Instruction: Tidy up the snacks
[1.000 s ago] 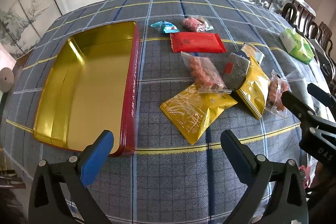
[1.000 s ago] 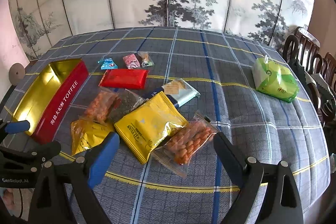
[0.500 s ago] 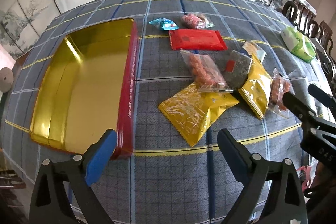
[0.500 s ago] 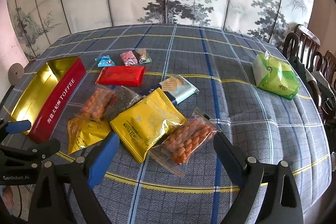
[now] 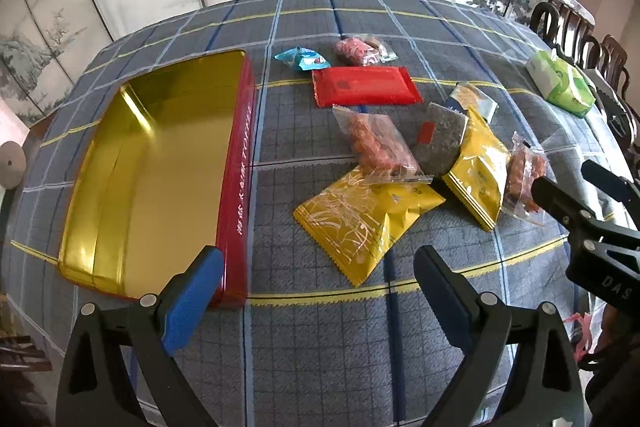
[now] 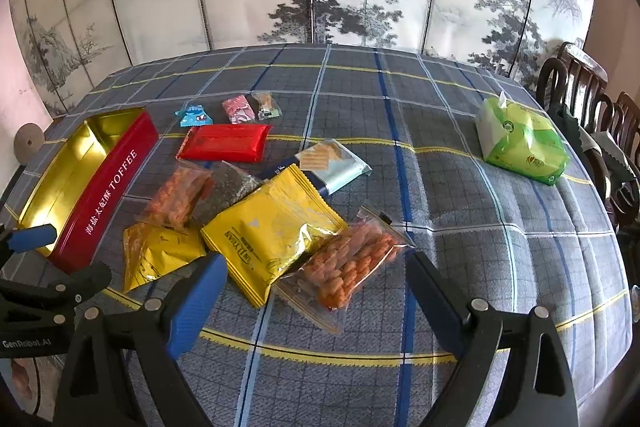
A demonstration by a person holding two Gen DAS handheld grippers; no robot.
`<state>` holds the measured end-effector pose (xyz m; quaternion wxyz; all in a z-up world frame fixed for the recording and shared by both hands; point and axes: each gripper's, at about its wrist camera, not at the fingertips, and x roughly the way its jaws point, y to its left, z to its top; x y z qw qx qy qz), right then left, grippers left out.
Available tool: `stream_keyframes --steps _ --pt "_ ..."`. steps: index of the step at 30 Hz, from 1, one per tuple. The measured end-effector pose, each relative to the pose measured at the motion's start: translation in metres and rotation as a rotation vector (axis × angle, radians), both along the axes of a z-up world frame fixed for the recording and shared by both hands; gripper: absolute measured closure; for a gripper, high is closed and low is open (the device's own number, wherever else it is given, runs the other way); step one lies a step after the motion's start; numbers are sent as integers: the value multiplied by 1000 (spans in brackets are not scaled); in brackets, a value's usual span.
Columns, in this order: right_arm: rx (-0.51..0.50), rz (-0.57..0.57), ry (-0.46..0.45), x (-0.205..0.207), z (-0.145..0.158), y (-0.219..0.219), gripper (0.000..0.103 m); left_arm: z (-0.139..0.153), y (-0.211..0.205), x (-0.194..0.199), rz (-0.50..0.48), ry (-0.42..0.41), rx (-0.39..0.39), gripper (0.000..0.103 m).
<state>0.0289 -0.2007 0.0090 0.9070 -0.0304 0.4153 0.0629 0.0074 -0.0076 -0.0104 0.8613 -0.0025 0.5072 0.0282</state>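
Snacks lie scattered on a table under a plaid tablecloth (image 6: 460, 195), to the right of an open toffee tin (image 5: 152, 179) with a gold inside and a red side wall. Compared with a second ago, the left-wrist view has shifted a little: the tin and the packets sit slightly lower and nearer the left gripper (image 5: 318, 287), and its left pad now overlaps the tin's near corner in the picture; whether it touches I cannot tell. Its jaws stand spread wide with nothing between them, a touch narrower than a second ago. The right gripper (image 6: 316, 291) hovers in the same place as before, jaws wide apart and empty, just short of a clear bag of orange snacks (image 6: 348, 267) and a yellow packet (image 6: 272, 231). No packet has moved: a second yellow packet (image 5: 368, 215), another clear bag of orange snacks (image 5: 376, 143), a dark seed bag (image 5: 440, 143), a red bar (image 5: 366, 87), a blue candy (image 5: 302, 58), a pink candy (image 5: 356, 51) and a pale cracker pack (image 6: 332, 163) lie as earlier, all outside the tin. A green tissue pack (image 6: 524, 147) rests well apart at the far right.
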Motion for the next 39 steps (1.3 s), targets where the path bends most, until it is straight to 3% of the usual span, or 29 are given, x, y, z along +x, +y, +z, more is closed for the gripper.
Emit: stream_keyframes --steps 4,13,39 --pt "3 0 4 0 0 -1 10 2 -2 -1 -4 -14 25 9" --pt "3 3 6 -1 0 0 10 3 0 -2 1 -1 -10 9" --pt "-16 -25 33 -7 -7 -12 10 1 0 -3 -6 7 -7 9"
